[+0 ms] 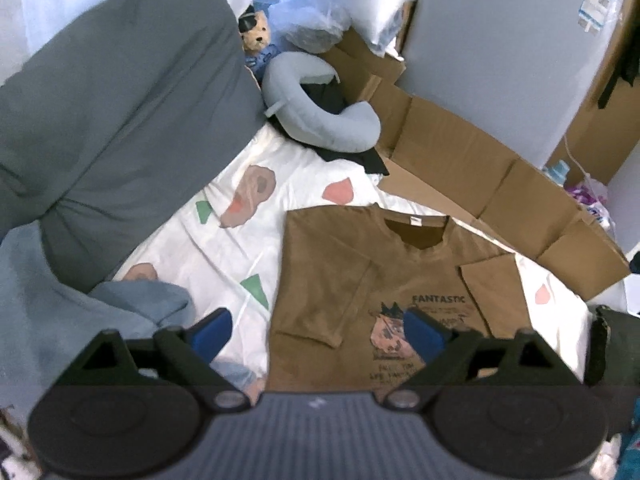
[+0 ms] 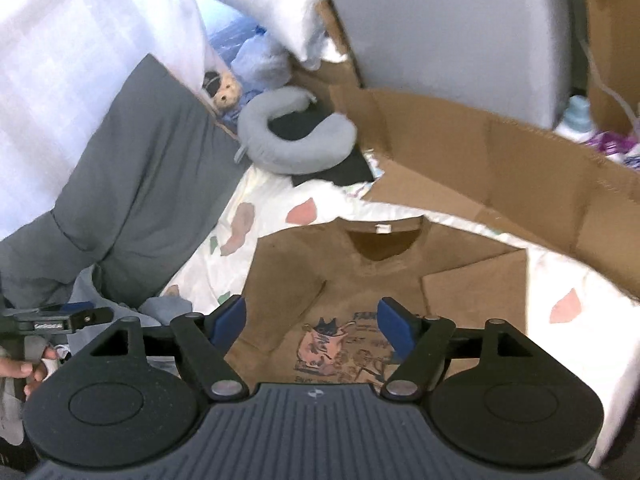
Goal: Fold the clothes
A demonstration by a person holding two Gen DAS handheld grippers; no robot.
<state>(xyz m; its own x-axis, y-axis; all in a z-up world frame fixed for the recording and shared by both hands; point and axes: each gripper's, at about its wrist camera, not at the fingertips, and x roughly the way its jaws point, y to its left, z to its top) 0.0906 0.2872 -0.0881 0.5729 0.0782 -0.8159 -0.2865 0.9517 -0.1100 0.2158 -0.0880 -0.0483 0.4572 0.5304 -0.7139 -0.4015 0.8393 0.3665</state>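
Brown T-shirt [image 1: 384, 280] lies flat on the bed [image 1: 224, 248], both sleeves folded inward; we hold left gripper [image 1: 318, 330] and right gripper [image 2: 310, 322] spread, empty, above it. Next: fold the hem toward the collar.

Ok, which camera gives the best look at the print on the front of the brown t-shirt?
The right wrist view: the print sits mostly unobstructed between the jaws. In the left wrist view one blue pad covers part of the print, though its word FANTASTIC reads clearly there.
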